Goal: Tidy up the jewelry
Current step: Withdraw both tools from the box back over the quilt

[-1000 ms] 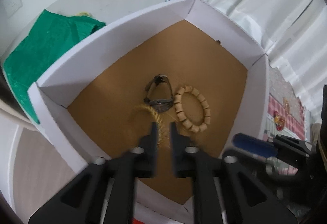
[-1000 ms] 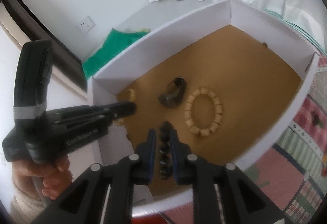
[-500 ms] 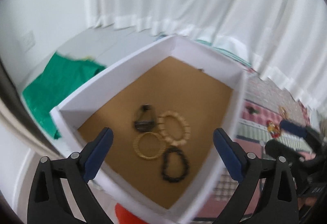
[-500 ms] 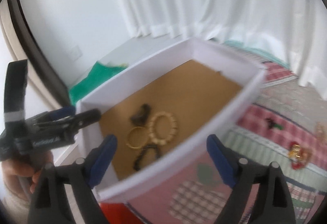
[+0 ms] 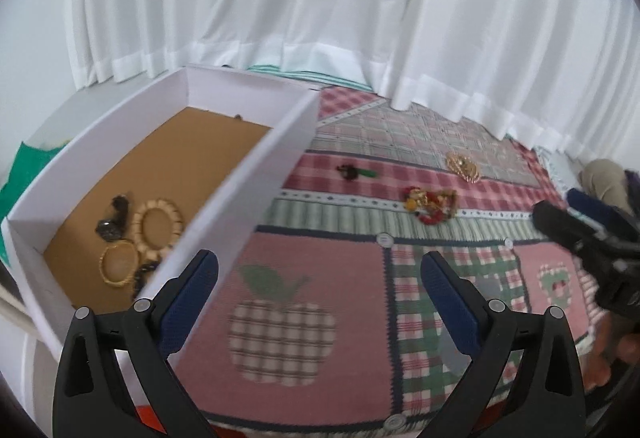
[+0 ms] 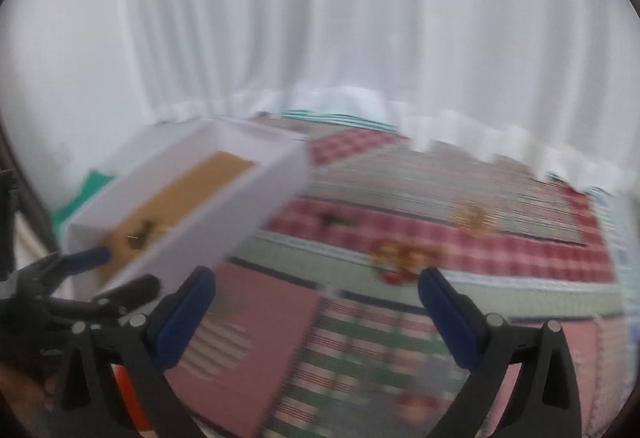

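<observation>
We find both grippers empty. The left gripper [image 5: 318, 274] has its jaws set wide apart with nothing between them, and the right gripper [image 6: 316, 290] shows the same; on the right the jaws have just been opening. Four pieces lie together at the near end of the white box [image 5: 240, 182], on its brown floor: a beaded bracelet [image 5: 157, 224], a gold bangle [image 5: 119, 261] just beside it, a dark watch-like piece [image 5: 114, 220], and a black bracelet [image 5: 141, 272] partly hidden by the box wall. Three pieces remain on the patchwork cloth [image 5: 304, 318], well apart from the box: a small dark piece with a green end [image 5: 354, 172], a red and gold cluster [image 5: 430, 204], and a round gold ornament [image 5: 464, 164]. We judge the task a little past halfway. The dark piece lies flat, its long axis running across the left wrist view, green end toward the right. The right wrist view is too blurred to add detail.
</observation>
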`<state>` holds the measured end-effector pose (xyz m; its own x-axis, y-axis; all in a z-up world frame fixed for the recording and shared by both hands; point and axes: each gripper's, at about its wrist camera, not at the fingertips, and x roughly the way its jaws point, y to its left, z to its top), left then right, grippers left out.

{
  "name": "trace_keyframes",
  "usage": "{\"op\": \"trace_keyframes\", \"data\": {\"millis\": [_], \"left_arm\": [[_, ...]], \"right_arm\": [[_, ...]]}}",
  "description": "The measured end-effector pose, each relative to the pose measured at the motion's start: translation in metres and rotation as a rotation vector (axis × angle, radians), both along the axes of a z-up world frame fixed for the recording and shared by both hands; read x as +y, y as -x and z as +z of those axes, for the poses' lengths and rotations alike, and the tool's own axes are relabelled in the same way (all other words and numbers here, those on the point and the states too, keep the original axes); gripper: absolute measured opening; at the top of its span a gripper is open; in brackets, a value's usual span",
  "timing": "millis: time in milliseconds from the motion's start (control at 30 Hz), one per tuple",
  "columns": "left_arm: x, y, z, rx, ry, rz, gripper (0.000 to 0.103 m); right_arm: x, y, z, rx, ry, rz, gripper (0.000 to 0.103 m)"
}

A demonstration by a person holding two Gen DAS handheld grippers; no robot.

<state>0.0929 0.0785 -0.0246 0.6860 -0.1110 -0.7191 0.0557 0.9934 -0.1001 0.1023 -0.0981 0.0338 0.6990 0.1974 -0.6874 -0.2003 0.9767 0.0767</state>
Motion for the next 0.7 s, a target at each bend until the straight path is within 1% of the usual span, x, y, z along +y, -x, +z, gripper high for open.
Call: {"op": "trace_keyframes", "data": {"millis": [100,133,200,300,367,433,500,567,633,700], "left_arm": [[-0.032,0.006,-0.014,0.000,-0.066,-0.027,0.101],[-0.041,0.007,-0.019,0.002,-0.077,-0.039,0.101],[-0.054,0.011,-0.027,0.005,-0.087,-0.060,0.101],[-0.067,0.018,-0.039,-0.003,-0.073,-0.103,0.101],[-0.075,0.021,-0.047,0.006,-0.066,-0.121,0.101],[-0.082,0.021,-0.054,0.051,-0.059,-0.148,0.101],[-0.088,0.019,-0.063,0.100,-0.069,-0.191,0.101],[-0.092,0.019,-0.071,0.130,-0.087,-0.217,0.101],[-0.093,0.018,-0.079,0.151,-0.107,-0.213,0.101],[-0.090,0.017,-0.084,0.161,-0.110,-0.192,0.101]], "right_arm": [[-0.036,0.012,-0.007,-0.019,-0.007,-0.067,0.103],[-0.049,0.015,-0.010,-0.025,-0.014,-0.092,0.103],[-0.071,0.021,-0.018,-0.021,-0.023,-0.138,0.103],[-0.089,0.028,-0.031,-0.008,0.001,-0.184,0.103],[-0.095,0.032,-0.040,0.000,0.030,-0.210,0.103],[-0.099,0.035,-0.054,0.025,0.049,-0.234,0.103],[-0.100,0.037,-0.069,0.046,0.042,-0.231,0.103],[-0.102,0.042,-0.077,0.055,0.036,-0.223,0.103],[-0.102,0.046,-0.082,0.056,0.032,-0.213,0.103],[-0.105,0.047,-0.084,0.044,0.021,-0.205,0.103]]}}
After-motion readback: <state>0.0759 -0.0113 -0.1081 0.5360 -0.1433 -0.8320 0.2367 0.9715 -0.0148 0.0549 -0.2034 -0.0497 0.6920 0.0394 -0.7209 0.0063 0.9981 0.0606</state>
